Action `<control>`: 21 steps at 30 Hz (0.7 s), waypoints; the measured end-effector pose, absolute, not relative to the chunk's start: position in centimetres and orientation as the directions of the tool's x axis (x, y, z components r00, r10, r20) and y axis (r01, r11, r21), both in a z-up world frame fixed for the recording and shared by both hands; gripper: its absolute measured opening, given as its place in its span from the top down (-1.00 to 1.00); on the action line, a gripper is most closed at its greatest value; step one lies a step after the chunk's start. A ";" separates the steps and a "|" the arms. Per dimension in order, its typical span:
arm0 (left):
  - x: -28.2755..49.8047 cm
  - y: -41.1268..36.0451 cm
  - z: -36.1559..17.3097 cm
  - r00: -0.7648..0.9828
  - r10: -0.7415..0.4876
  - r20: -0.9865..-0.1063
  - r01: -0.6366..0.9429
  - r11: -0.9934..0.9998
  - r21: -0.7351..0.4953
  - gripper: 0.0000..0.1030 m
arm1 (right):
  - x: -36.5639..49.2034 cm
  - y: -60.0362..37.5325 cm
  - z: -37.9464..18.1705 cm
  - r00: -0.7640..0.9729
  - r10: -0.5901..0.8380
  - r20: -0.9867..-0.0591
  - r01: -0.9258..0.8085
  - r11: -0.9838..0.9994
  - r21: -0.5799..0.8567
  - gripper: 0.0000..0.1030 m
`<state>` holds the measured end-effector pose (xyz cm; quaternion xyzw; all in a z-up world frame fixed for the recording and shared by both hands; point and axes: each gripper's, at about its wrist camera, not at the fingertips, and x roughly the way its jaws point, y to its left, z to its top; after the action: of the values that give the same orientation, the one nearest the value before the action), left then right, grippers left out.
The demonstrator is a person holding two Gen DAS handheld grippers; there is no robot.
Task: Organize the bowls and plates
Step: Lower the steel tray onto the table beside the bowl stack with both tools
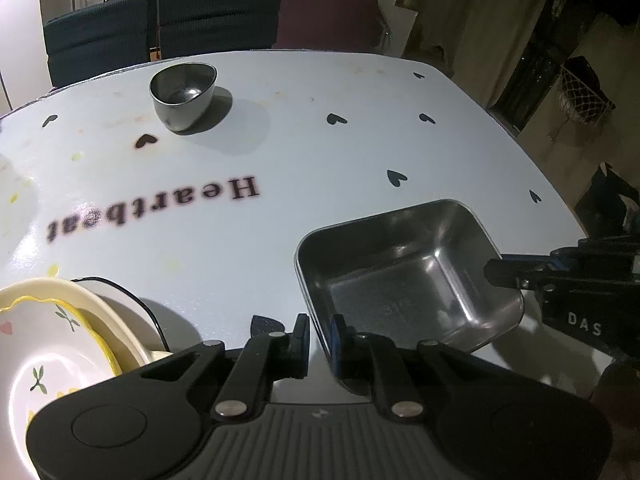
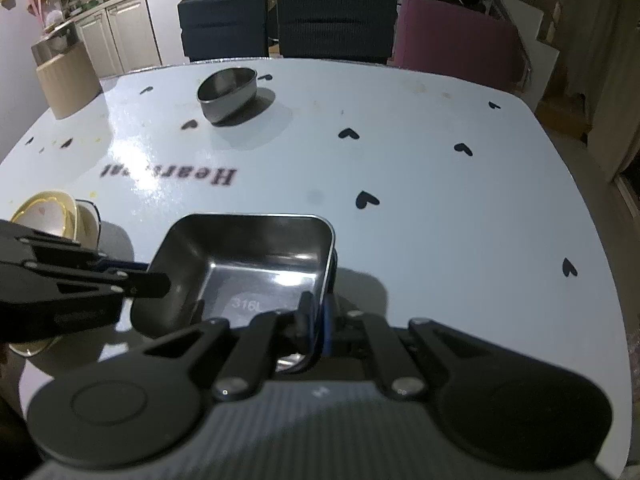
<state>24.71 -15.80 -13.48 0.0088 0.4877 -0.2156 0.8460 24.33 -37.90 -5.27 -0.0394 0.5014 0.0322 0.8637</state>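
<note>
A square steel dish (image 1: 408, 276) (image 2: 248, 264) hangs low over the white table (image 1: 280, 140), casting a shadow beneath. My right gripper (image 2: 317, 320) is shut on its right wall near the corner; in the left wrist view it (image 1: 494, 272) reaches in from the right. My left gripper (image 1: 320, 336) (image 2: 156, 278) straddles the dish's left rim, open a little, with a slit of table showing between one pad and the rim. A round steel bowl (image 1: 184, 92) (image 2: 228, 94) sits far back. Stacked cream ceramic bowls (image 1: 60, 320) (image 2: 44, 212) lie at the near left.
A black-rimmed white dish (image 1: 132, 300) sits under the ceramic stack. Two dark chairs (image 2: 332, 20) and a pink one (image 2: 452, 36) line the far edge. A beige cylinder (image 2: 68, 80) stands beyond the far left corner. The table's right edge (image 2: 592, 220) curves close by.
</note>
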 end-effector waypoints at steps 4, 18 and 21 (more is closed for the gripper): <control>24.6 -15.9 -13.5 0.428 -0.357 -0.830 0.380 0.905 -0.193 0.72 | 25.1 -37.8 -6.1 0.472 0.010 -0.881 -0.093 0.995 -0.038 0.89; 24.9 -15.7 -13.8 0.427 -0.349 -0.834 0.373 0.908 -0.189 0.47 | 26.4 -39.6 -8.4 0.404 0.077 -0.911 -0.009 0.997 0.080 0.74; 24.8 -15.8 -13.8 0.430 -0.349 -0.833 0.373 0.909 -0.188 0.45 | 26.7 -39.9 -8.6 0.413 0.068 -0.908 0.007 0.997 0.078 0.74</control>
<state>24.84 -15.80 -13.82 0.0125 0.4892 -0.2133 0.8456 26.72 -39.90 -8.58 0.0348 0.5415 0.0182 0.8398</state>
